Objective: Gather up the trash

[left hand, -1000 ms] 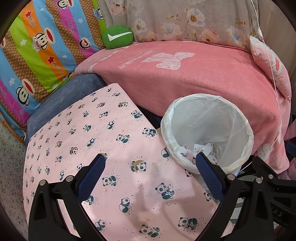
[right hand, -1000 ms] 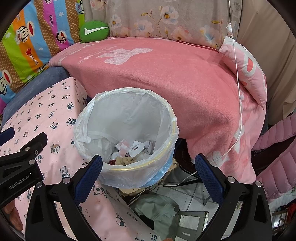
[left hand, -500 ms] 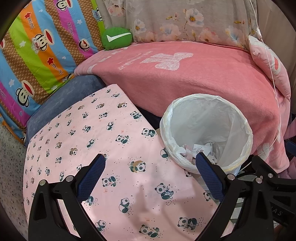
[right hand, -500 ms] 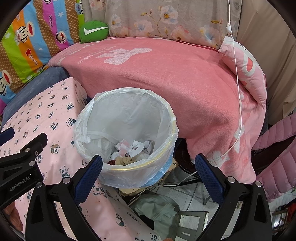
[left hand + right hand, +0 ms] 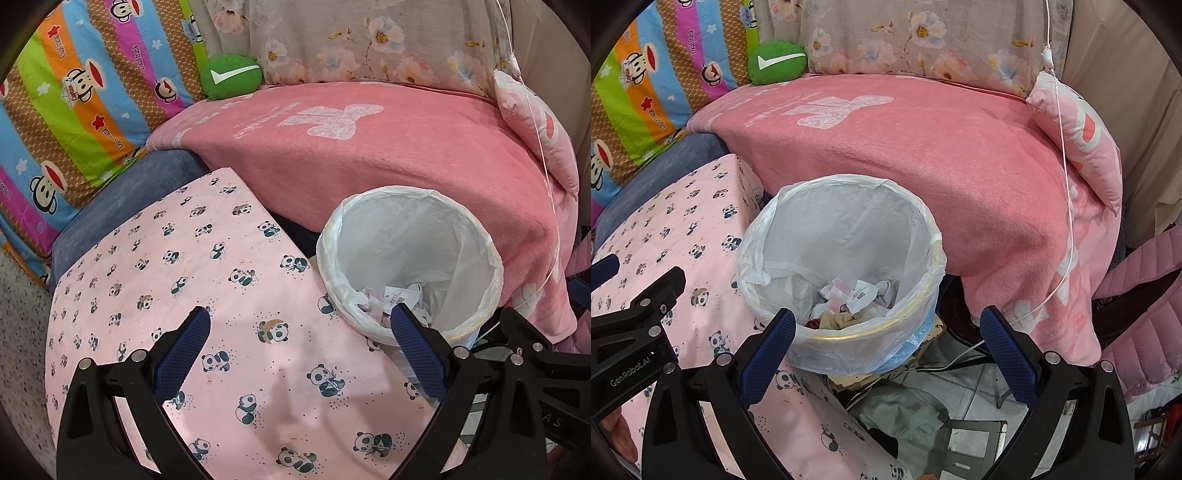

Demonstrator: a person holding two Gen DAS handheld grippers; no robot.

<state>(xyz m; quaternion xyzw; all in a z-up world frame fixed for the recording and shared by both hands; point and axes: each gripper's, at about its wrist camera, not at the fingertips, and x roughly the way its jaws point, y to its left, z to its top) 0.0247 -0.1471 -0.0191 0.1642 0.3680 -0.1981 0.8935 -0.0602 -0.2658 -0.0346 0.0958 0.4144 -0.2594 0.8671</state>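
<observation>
The left claw (image 5: 299, 332) is wide open and holds nothing; it hangs over the desk (image 5: 221, 266), which has a pink cloth printed with many small pandas. The right claw (image 5: 886, 332) is also wide open and empty, and it hangs above the near rim of the trash bin (image 5: 923, 236). In the right wrist view, the body of the left claw shows the white writing "GenRobot.AI".

There is one trash bin, lined with a white plastic bag, and it stands just beside the right edge of the desk. The trash (image 5: 849, 299) lies at the bottom of the bin: several crumpled white papers, one with small red print that I cannot read, and one beige piece. The exact number of pieces I cannot tell.

Behind the bin is one pink blanket (image 5: 369, 155) with pale writing, too faint to read. Far behind the bin sits one green cushion (image 5: 231, 75) with a white check mark. Left of it is a striped cover (image 5: 74, 92) with cartoon monkey faces and small cursive words that seem to read "Paul Frank". One white cable (image 5: 1067, 192) hangs down to the right of the bin.
</observation>
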